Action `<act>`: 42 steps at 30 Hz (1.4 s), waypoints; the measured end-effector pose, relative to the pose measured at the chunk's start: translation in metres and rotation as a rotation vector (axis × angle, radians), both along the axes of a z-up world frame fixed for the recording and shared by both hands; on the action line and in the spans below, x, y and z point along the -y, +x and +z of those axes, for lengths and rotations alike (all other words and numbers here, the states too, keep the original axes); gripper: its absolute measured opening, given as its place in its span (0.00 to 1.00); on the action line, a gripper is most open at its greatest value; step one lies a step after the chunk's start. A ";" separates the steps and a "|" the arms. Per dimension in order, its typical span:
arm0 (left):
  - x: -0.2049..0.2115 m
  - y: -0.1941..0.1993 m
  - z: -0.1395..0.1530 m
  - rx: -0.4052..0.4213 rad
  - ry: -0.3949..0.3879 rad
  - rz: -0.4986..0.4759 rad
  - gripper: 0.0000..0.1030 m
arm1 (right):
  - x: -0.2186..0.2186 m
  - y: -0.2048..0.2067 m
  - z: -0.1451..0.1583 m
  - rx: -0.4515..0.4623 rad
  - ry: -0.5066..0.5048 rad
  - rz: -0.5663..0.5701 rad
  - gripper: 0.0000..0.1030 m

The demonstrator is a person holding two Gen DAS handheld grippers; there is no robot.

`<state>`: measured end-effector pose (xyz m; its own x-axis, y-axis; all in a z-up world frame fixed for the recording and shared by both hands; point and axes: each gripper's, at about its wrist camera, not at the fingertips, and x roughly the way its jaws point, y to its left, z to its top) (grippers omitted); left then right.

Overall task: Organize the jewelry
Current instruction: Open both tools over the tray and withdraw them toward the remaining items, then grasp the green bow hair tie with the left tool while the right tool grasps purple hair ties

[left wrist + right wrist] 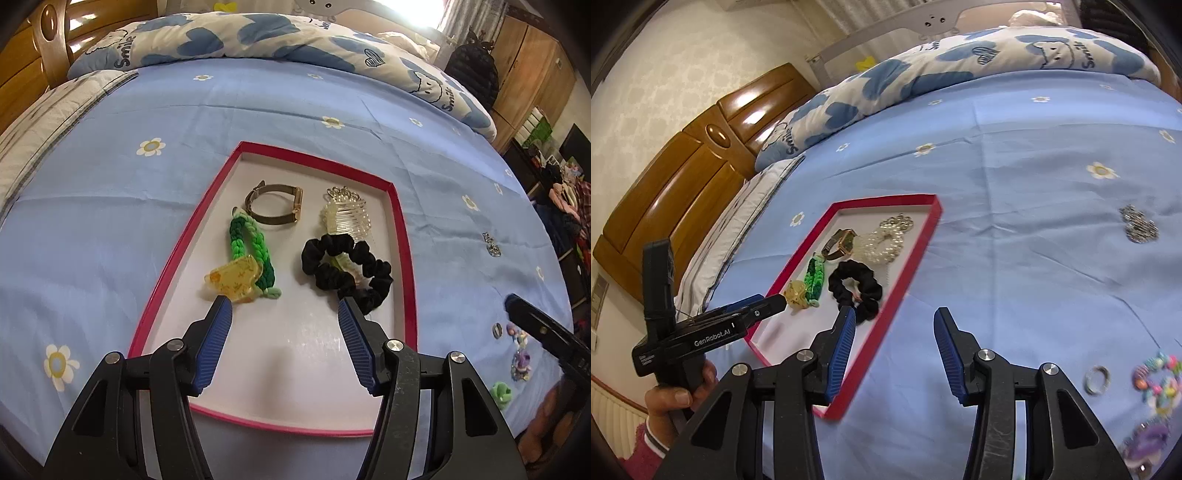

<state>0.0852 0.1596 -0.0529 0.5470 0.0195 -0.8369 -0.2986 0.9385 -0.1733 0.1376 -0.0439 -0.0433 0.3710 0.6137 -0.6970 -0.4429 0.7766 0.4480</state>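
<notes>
- the tray (402,236) has a hot pink-red rim and a plain white floor
- inside the tray: braided band (255,254) in mixed dark and neon green, a translucent yellow clip (234,280) with orange flecks, a black scrunchie (347,266), an olive and gold watch (275,206), and a clear, pearly comb (345,216)
- bedsheet (110,206) around the tray is light blue with white daisies, yellow centres
- duvet (236,37) beyond the tray: white with blue hearts
- gripper pads (214,347) are ribbed blue on black

Glossy red-rimmed tray (400,236) with smooth white floor; matt black cloth scrunchie (373,275); translucent plastic clip (236,278); polished wooden headboard (683,184).
</notes>
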 end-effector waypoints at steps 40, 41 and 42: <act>0.215 -0.023 0.009 -0.040 -0.070 -0.445 0.65 | 0.228 -0.086 -0.029 -0.051 -0.057 -0.424 0.52; 0.220 -0.022 0.007 -0.043 -0.069 -0.459 0.65 | 0.228 -0.085 -0.029 -0.049 -0.059 -0.422 0.52; 0.226 -0.021 0.005 -0.047 -0.068 -0.474 0.65 | 0.227 -0.084 -0.030 -0.046 -0.061 -0.420 0.52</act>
